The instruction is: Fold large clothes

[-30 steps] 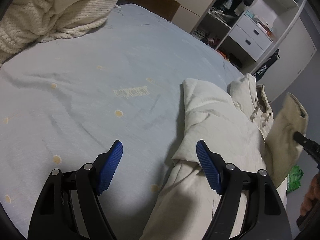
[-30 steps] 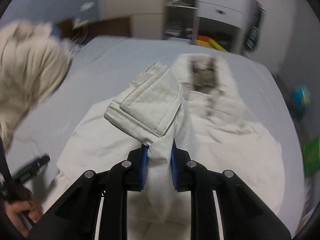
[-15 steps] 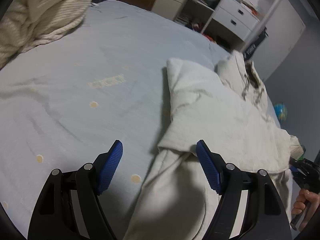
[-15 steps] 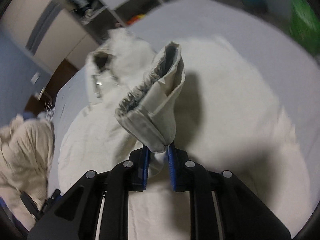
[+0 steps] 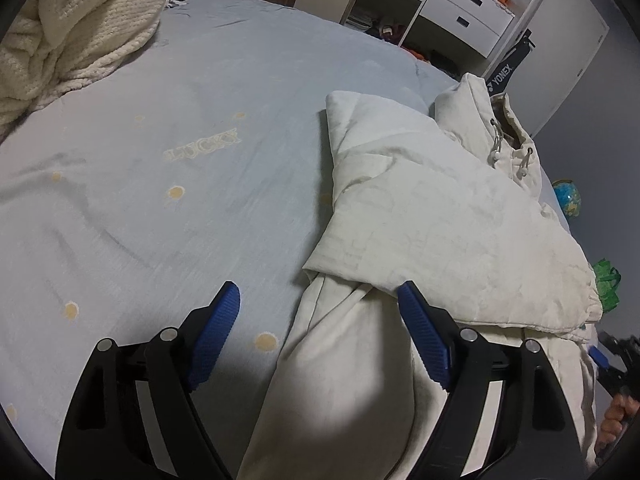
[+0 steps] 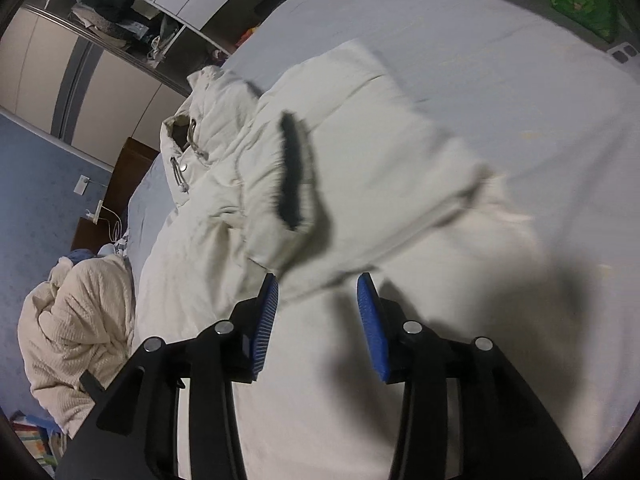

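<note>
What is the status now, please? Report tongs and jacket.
Left tongs open, empty. Right tongs open over sleeve. Cream jacket on bed, sleeves folded across. Nothing in the way.

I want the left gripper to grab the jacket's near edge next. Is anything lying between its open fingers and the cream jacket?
Nothing visible does. The left gripper is open, with the cream jacket lying on the blue bedsheet directly ahead, its lower part already between the fingers. The knitted blanket sits far off at the bed's other side.
</note>
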{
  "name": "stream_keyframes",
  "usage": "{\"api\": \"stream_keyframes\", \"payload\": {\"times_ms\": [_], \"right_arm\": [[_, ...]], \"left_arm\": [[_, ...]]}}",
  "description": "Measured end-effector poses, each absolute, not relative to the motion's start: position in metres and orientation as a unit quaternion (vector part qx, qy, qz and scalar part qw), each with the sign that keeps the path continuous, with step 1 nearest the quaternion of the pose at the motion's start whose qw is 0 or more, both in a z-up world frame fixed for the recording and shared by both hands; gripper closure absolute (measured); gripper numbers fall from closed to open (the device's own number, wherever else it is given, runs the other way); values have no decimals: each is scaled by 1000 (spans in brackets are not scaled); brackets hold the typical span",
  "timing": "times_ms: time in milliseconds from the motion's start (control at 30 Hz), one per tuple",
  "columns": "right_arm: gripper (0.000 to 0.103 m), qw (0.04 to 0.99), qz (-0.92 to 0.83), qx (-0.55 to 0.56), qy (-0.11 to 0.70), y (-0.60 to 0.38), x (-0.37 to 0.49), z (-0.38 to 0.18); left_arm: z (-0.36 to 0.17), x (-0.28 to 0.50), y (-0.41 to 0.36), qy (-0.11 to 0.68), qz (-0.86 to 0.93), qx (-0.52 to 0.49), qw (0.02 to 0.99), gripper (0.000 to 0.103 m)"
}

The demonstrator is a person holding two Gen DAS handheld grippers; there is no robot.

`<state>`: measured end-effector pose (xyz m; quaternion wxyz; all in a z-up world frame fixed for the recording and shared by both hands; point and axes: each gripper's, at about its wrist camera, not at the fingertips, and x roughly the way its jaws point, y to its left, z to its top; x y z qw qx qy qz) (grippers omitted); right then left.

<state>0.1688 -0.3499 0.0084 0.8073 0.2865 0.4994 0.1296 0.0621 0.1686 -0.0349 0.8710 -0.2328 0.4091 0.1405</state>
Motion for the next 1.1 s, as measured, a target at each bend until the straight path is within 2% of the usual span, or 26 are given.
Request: {"api": "stream_keyframes", "payload": {"times_ms": [333, 567, 700, 900, 1100], "right_arm": [[65, 818, 162, 237, 499, -378, 116, 5], [64, 822, 172, 204, 504, -364, 114, 7], [56, 826, 177, 183, 504, -356, 113, 10], [52, 831, 208, 134, 499, -336, 130, 27], [51, 831, 256, 135, 475, -310, 191, 58]], "left_arm": [[-1, 44, 137, 364, 114, -182, 906, 25], [6, 47, 103, 370, 86, -124, 917, 25], [4, 58, 84, 391, 53, -96, 914, 25], [11, 98, 71, 416, 20, -69, 907, 24], [25, 173, 80, 413, 26, -66, 908, 23]]}}
